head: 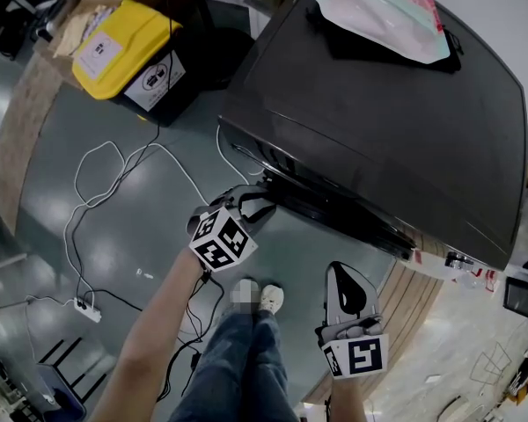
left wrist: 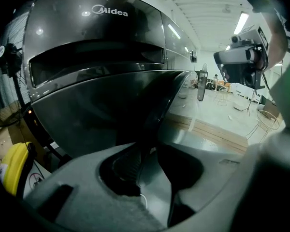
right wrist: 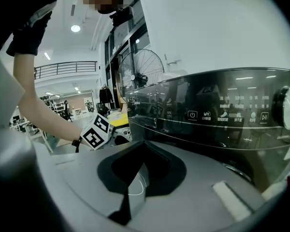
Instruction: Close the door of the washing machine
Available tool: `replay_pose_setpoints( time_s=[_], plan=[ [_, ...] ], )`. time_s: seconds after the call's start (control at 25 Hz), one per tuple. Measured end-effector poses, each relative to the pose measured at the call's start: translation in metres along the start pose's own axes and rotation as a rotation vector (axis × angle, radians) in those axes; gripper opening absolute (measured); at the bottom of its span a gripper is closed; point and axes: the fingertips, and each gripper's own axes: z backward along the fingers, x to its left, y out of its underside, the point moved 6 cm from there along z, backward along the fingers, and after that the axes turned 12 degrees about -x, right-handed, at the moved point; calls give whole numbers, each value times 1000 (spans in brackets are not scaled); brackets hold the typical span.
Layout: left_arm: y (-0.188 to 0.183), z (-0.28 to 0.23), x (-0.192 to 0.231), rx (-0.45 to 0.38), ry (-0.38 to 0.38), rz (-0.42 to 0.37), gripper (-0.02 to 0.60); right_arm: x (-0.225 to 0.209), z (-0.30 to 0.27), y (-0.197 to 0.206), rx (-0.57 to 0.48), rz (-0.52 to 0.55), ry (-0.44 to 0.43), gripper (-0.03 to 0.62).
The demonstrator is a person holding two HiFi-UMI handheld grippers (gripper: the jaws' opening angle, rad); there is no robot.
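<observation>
My left tongs point(head: 251, 203) clamp the door point(left wrist: 101, 115) of the washing machine point(head: 396, 121); my right tongs point(head: 343, 280) hang closed, empty. White cables point(head: 97, 174) trail across the grey floor point(head: 53, 236) near a yellow-lidded bin point(head: 128, 47).

What I can't make out
In the head view the dark grey glossy washing machine point(head: 378, 139) shows its front only edge-on; whether the left gripper point(left wrist: 154, 170) presses the dark glossy edge point(left wrist: 157, 115) between its jaws I cannot tell; panel icons point(right wrist: 241, 108) unreadably small.
</observation>
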Motion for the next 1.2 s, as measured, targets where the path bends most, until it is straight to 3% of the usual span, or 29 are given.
replay_pose_setpoints(
  time_s=[0.16, 0.4, 0.64, 0.88, 1.2],
  plan=[
    [-3, 11, -2, -30, -55, 60, 59, 0, 4, -11, -16, 11, 11, 12],
    [-32, 43, -11, -97, -121, 111, 46, -3, 16, -40, -64, 29, 40, 12],
    [-115, 87, -13, -248, -231, 123, 12, -11, 35, -90, -146, 44, 104, 12],
    [-214, 129, -16, -423, -346, 64, 8, -23, 59, -161, -266, 83, 177, 12],
    [-306, 180, -26, -569, -414, 11, 8, -28, 101, -252, -431, 150, 258, 12]
  ],
)
